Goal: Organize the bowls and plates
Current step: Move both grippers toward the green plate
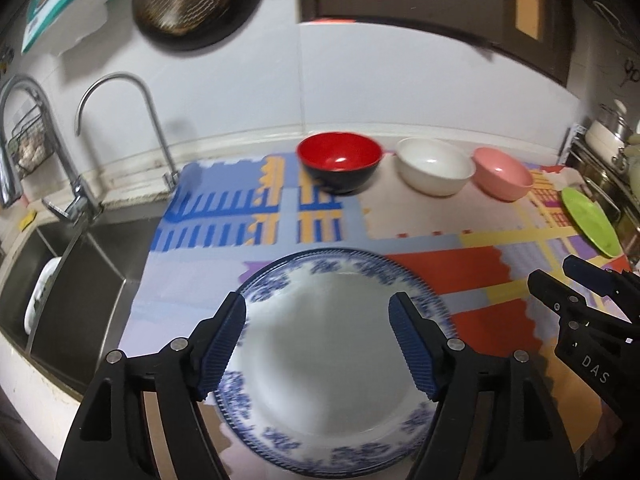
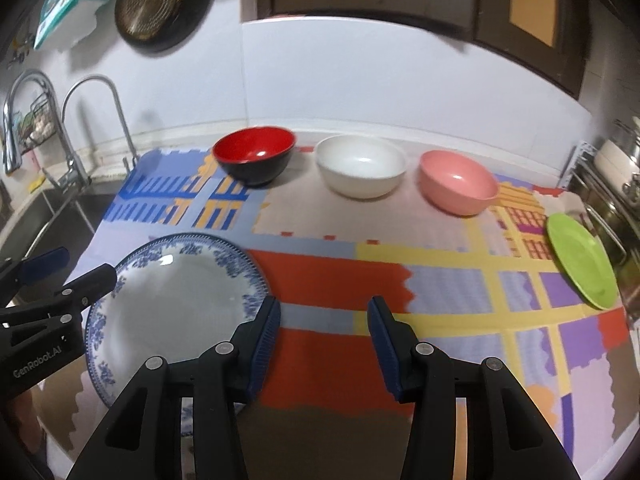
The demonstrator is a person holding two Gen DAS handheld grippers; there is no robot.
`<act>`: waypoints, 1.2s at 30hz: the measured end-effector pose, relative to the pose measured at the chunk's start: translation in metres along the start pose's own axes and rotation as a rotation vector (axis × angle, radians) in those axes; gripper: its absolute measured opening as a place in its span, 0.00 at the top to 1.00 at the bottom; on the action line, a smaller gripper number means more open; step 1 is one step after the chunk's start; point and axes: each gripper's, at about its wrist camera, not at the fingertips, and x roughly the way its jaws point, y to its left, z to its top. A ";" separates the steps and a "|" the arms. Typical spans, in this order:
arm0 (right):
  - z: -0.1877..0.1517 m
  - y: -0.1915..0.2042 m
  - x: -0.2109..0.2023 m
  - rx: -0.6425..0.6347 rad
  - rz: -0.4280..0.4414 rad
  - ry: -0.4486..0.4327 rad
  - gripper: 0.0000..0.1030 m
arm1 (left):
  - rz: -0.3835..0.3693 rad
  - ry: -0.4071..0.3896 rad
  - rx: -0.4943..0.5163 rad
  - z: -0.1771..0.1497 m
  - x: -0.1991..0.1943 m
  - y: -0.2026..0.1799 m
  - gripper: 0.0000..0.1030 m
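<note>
Left wrist view: left hand-held gripper [image 1: 318, 344] w/ jaws apart, nothing gripped, hovering over the blue-and-white plate [image 1: 332, 364], which lies flat on the patterned mat [image 1: 440, 220] covering the tabletop; blue pads sit above the plate's left and right parts, no contact visible. Right hand-held gripper [image 1: 550, 276] pokes in from the right edge, jaws parted, empty. Along the back, near the wall, L to R: red bowl [image 1: 340, 164] w/ black outside, white bowl [image 1: 434, 170], pink bowl [image 1: 502, 178]; white & pink look touching, red stands a bit apart. Green plate [image 1: 590, 222] at far right, tilted, leaning toward the rack w/ pots. Sink [image 1: 72, 264] and two taps on the left, w/ a white dish inside the basin. Right wrist view: right gripper's jaws released over red part of the mat, just right of the blue-and-white plate, nothing between them. Left gripper enters from the left edge above the plate's rim. Frying pan [image 2: 154, 2] hangs on the wall upper left.
</note>
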 end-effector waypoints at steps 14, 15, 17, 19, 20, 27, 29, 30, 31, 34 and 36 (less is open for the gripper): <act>0.000 -0.089 -0.041 0.098 -0.110 -0.070 0.44 | -0.145 -0.091 0.091 0.031 -0.018 -0.097 0.28; 0.000 -0.098 -0.044 0.110 -0.121 -0.075 0.44 | -0.153 -0.094 0.096 0.033 -0.018 -0.103 0.28; -0.001 -0.111 -0.048 0.125 -0.140 -0.083 0.44 | -0.173 -0.100 0.113 0.037 -0.019 -0.119 0.28; -0.001 -0.127 -0.052 0.142 -0.165 -0.093 0.44 | -0.194 -0.112 0.127 0.041 -0.020 -0.134 0.28; -0.002 -0.133 -0.054 0.148 -0.179 -0.096 0.44 | -0.204 -0.119 0.137 0.044 -0.021 -0.143 0.26; -0.004 -0.183 -0.062 0.201 -0.262 -0.104 0.44 | -0.254 -0.156 0.192 0.060 -0.020 -0.194 0.26; -0.005 -0.195 -0.066 0.212 -0.283 -0.109 0.44 | -0.271 -0.165 0.207 0.064 -0.019 -0.208 0.26; -0.005 -0.201 -0.067 0.219 -0.292 -0.112 0.44 | -0.279 -0.168 0.212 0.066 -0.018 -0.214 0.26; -0.004 -0.208 -0.068 0.227 -0.300 -0.114 0.44 | -0.286 -0.170 0.218 0.069 -0.017 -0.220 0.25; -0.004 -0.225 -0.069 0.246 -0.323 -0.123 0.44 | -0.304 -0.178 0.234 0.076 -0.014 -0.238 0.25; -0.003 -0.237 -0.068 0.259 -0.337 -0.127 0.44 | -0.313 -0.183 0.241 0.081 -0.010 -0.250 0.25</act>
